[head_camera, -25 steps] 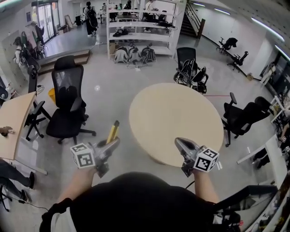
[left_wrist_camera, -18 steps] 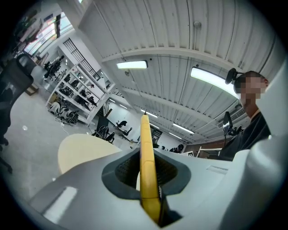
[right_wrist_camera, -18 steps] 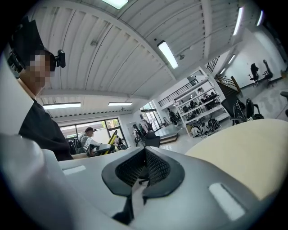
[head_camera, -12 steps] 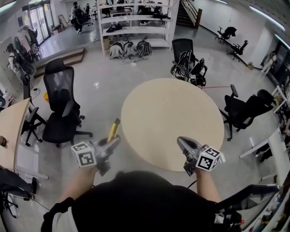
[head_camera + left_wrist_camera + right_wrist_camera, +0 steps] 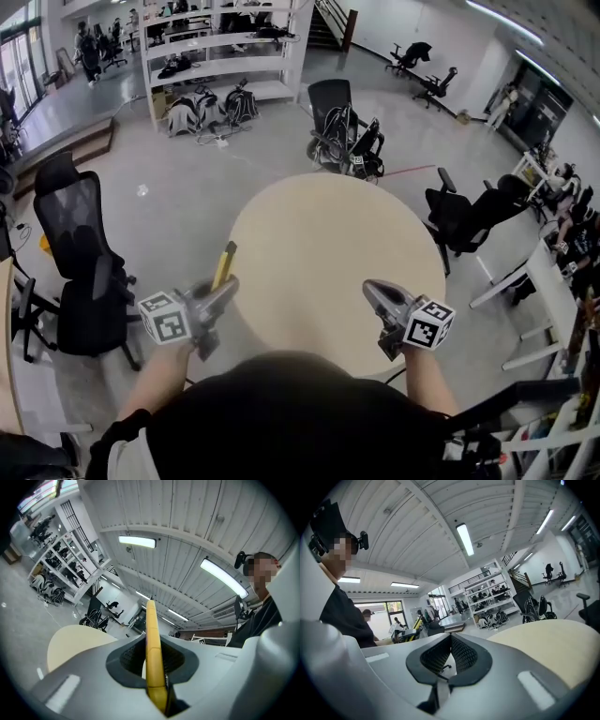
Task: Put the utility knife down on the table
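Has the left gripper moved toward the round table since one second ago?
Yes. The left gripper, shut on the utility knife, has come nearer the table: floor showed between knife tip and rim before; now they overlap.

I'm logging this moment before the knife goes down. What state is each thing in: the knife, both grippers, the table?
Utility knife: clamped in the left gripper, pointing forward, not yet on the table.
Left gripper: shut on the utility knife.
Right gripper: shut, nothing between its jaws.
Table: bare top.
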`<action>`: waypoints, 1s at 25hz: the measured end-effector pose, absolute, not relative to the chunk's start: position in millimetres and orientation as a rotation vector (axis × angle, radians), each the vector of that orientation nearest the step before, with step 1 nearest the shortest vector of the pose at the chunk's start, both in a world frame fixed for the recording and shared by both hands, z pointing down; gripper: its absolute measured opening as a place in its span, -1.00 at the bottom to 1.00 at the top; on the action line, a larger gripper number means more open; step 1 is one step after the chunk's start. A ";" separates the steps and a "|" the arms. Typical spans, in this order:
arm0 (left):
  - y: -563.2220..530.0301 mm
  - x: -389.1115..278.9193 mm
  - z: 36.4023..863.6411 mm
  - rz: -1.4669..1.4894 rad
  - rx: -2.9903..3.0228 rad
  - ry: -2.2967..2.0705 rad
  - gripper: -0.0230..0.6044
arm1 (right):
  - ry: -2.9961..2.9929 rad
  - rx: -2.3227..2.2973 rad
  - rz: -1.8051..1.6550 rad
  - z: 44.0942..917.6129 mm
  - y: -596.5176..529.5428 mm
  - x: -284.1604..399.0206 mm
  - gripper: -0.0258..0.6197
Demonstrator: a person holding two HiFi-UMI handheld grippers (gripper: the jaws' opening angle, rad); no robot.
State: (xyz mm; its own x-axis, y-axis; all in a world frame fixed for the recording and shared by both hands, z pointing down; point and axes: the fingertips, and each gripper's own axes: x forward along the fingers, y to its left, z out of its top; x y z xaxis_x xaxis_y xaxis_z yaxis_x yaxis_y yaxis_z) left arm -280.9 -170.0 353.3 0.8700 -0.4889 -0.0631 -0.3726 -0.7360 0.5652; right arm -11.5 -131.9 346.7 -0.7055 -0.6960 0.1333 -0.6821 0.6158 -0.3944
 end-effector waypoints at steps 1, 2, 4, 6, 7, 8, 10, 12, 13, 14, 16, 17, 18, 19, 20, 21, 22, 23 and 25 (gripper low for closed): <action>-186.7 -287.6 352.4 -0.292 2.488 -0.602 -0.77 | 2.774 -1.226 -0.659 344.2 -143.6 -15.0 -0.87; -202.6 -293.6 352.9 -0.299 2.487 -0.583 -0.77 | 2.751 -1.254 -0.664 341.8 -154.7 -18.9 -0.87; -231.4 -304.1 356.9 -0.288 2.487 -0.556 -0.77 | 2.728 -1.293 -0.678 340.4 -173.0 -28.9 -0.87; -261.1 -310.3 360.1 -0.274 2.497 -0.536 -0.77 | 2.728 -1.327 -0.689 343.5 -187.7 -35.7 -0.87; -276.8 -310.8 360.4 -0.272 2.502 -0.530 -0.77 | 2.724 -1.343 -0.698 345.6 -193.8 -35.4 -0.87; -292.2 -309.8 360.3 -0.273 2.502 -0.527 -0.77 | 2.714 -1.360 -0.710 347.8 -198.7 -32.0 -0.87; -320.2 -305.5 360.6 -0.285 2.497 -0.534 -0.77 | 2.689 -1.400 -0.734 352.9 -205.5 -17.1 -0.87; -345.8 -300.3 362.7 -0.296 2.494 -0.556 -0.77 | 2.661 -1.437 -0.749 358.2 -213.2 3.8 -0.87; -357.9 -296.3 363.1 -0.293 2.495 -0.574 -0.77 | 2.650 -1.447 -0.753 360.1 -218.8 15.0 -0.87; -370.1 -290.3 362.2 -0.280 2.497 -0.594 -0.77 | 2.645 -1.449 -0.753 361.1 -226.0 26.4 -0.87; -398.2 -271.6 357.2 -0.239 2.519 -0.630 -0.77 | 2.662 -1.432 -0.740 361.4 -245.0 49.4 -0.87; -414.2 -259.4 354.1 -0.213 2.534 -0.646 -0.77 | 2.678 -1.421 -0.731 362.1 -255.4 61.4 -0.87; -430.4 -246.5 351.2 -0.184 2.547 -0.661 -0.77 | 2.695 -1.411 -0.723 364.7 -265.2 73.5 -0.87; -446.4 -234.1 347.6 -0.152 2.556 -0.678 -0.77 | 2.708 -1.400 -0.717 368.8 -274.8 85.4 -0.87; -462.9 -221.5 343.0 -0.121 2.569 -0.691 -0.77 | 2.714 -1.388 -0.707 373.7 -285.0 97.6 -0.87; -480.0 -206.7 338.1 -0.090 2.587 -0.701 -0.77 | 2.714 -1.375 -0.694 378.6 -295.9 111.2 -0.87; -496.9 -187.7 334.7 -0.058 2.610 -0.704 -0.77 | 2.711 -1.367 -0.682 383.7 -306.6 127.4 -0.87; -513.4 -164.4 334.3 -0.024 2.635 -0.700 -0.77 | 2.707 -1.365 -0.672 389.7 -317.4 146.2 -0.87; -549.7 -110.9 338.4 0.046 2.678 -0.673 -0.77 | 2.697 -1.372 -0.655 403.2 -341.6 184.0 -0.87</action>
State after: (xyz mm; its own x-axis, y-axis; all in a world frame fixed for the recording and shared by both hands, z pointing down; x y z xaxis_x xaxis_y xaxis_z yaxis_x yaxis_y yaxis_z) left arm -110.9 -549.7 338.4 0.8849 -0.4496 0.1214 -0.4619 -0.8140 0.3522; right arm 184.0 -341.6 403.2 -0.6065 -0.7813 0.1478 -0.7620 0.5180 -0.3886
